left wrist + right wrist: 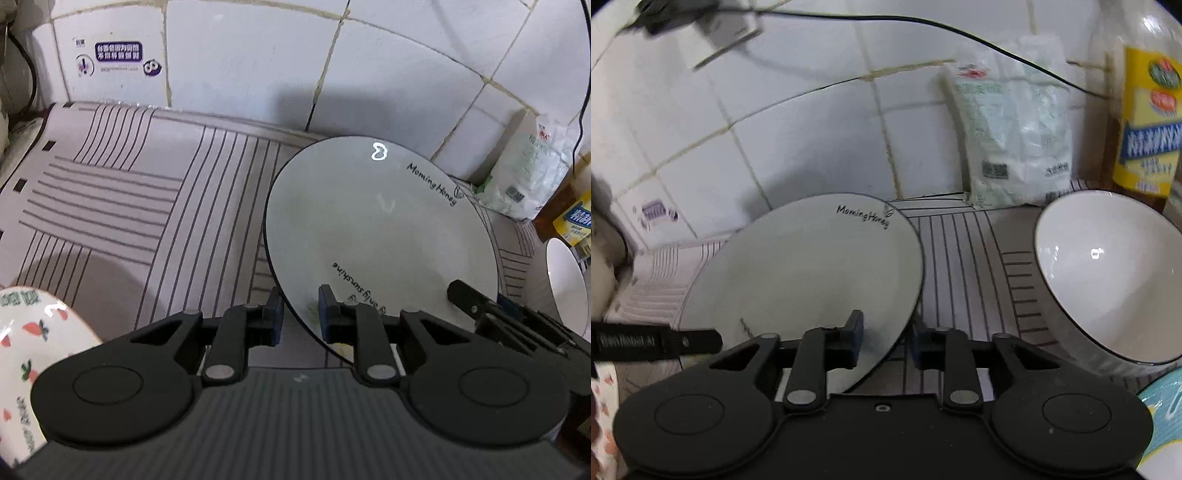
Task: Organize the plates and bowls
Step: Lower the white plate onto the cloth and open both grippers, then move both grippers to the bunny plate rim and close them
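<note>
The left gripper [301, 314] straddles the near rim of the white plate [376, 229] — fingers apart on either side of the edge, whether pinching it I cannot tell. The right gripper [886, 338] straddles the rim at the plate's other side, fingers likewise parted. The plate sits tilted over the striped mat [147, 192]. A white bowl [1108, 273] lies tipped beside it — a strawberry-patterned plate [26, 350] lies near left.

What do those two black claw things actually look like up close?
Both the left gripper and right gripper are matte black plastic, each with two round discs, hinged link bars with silver pins, and dark blue pads on the fingers. One finger carries white lettering. No sleeves or hands show.
</note>
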Motion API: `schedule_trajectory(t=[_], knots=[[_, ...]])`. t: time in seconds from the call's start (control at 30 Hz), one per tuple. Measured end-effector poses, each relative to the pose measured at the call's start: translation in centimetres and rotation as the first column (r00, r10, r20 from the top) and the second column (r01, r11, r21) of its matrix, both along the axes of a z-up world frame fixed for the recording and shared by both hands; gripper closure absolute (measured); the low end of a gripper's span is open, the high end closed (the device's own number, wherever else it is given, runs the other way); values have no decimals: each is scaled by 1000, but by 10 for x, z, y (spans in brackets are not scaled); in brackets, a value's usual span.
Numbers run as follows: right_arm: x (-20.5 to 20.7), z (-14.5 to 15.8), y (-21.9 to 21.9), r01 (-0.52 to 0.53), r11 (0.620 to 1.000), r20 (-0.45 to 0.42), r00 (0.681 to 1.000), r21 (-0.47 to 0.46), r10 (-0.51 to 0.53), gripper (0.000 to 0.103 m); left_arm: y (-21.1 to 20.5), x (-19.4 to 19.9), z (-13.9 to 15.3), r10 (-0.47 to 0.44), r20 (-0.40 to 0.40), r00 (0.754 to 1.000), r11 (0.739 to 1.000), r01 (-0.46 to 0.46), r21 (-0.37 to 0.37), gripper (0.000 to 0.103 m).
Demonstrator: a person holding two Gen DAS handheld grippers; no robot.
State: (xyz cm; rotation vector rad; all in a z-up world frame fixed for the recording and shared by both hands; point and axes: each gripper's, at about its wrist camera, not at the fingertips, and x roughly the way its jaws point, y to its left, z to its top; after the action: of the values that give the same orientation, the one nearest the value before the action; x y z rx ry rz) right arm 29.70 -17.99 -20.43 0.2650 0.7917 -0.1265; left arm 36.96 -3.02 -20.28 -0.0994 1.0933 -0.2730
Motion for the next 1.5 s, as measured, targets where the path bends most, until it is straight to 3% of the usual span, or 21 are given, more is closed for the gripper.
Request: schedule_trajectory(t=[0.07,0.13,0.37,0.53,0.77,1.13,1.5], knots=[[-3,6,3,1,999,-8,1000,-33,-1,64,3,-5,11,4,11,1000,1000,-4,11,85],[-10,14,-1,-7,1000,0,1000,6,7,54,5,-14,25,-2,30,1000,999,1,38,83],[-50,55,-3,-75,995,95,993,59,70,36,15,-44,74,-51,68,996,993,43,112,62],[-73,89,5,-141,988,137,982,59,132,36,24,-68,100,-73,54,996,987,64,144,62],[-107,128,22,-204,978,180,964,40,194,35,36,-107,132,-107,90,990,981,90,174,52],[-149,159,59,-325,945,174,929,-36,327,27,62,-154,155,-150,102,983,962,121,244,38],[-178,166,101,-444,889,191,868,-110,458,9,103,-181,151,-131,83,988,962,106,253,26]])
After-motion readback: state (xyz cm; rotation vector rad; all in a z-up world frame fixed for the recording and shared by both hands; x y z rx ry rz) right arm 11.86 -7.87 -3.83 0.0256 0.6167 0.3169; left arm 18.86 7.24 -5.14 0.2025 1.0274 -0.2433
